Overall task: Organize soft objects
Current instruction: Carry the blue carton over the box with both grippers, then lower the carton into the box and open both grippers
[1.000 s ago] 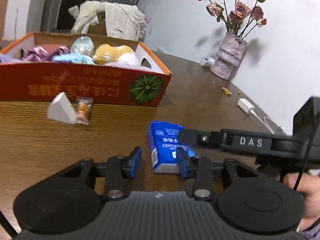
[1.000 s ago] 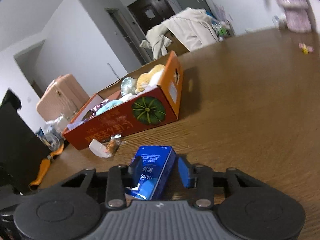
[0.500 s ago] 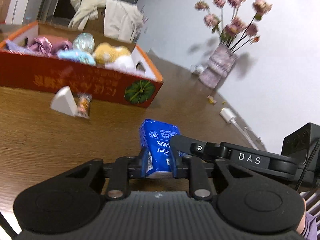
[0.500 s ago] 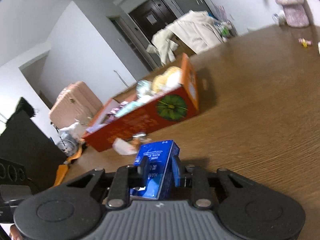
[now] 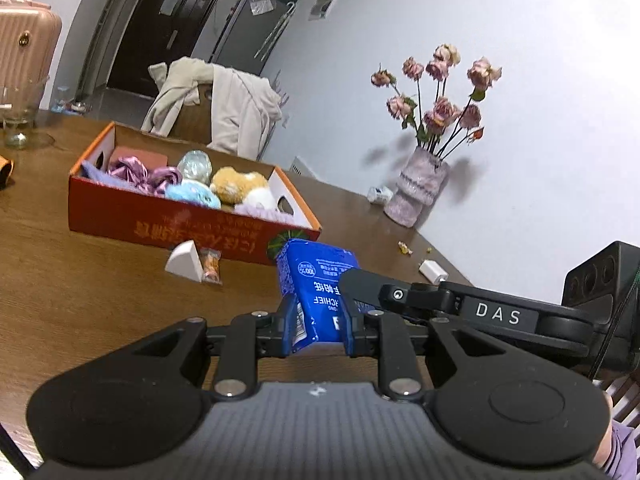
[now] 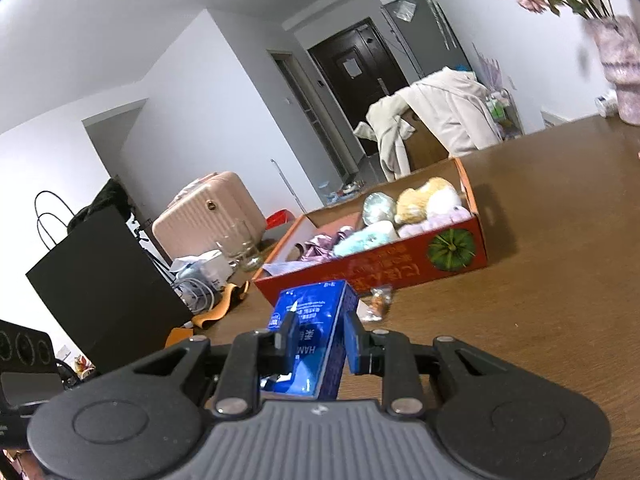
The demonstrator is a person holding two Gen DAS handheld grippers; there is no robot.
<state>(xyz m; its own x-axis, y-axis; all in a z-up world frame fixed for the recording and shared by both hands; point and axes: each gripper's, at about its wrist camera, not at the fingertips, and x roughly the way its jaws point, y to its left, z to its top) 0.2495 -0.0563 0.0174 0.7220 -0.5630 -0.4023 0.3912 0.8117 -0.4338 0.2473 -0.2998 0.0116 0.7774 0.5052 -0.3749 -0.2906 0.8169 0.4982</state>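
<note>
A blue tissue pack point(image 5: 316, 292) hangs above the wooden table, pinched at one end by my left gripper point(image 5: 318, 330) and at the other by my right gripper point(image 6: 320, 338). Both are shut on it, blue pads pressing its sides. In the right wrist view the tissue pack point(image 6: 316, 332) points toward the red cardboard box point(image 6: 400, 270). That red box point(image 5: 160, 228) lies beyond the pack in the left wrist view and holds several soft toys, among them a tan plush point(image 5: 236, 186) and purple satin cloth point(image 5: 136, 170). The right gripper's arm marked DAS point(image 5: 496, 314) crosses the left view.
A white wedge point(image 5: 185, 266) and a small snack packet point(image 5: 211, 266) lie in front of the box. A vase of dried roses point(image 5: 420, 192) stands at the table's far edge, a white charger point(image 5: 433, 270) near it. A glass point(image 5: 18, 116) is far left. A draped chair point(image 5: 224, 108) stands behind.
Both grippers closed on the blue tissue pack and lifted it off the table; the box now appears lower and farther in both views.
</note>
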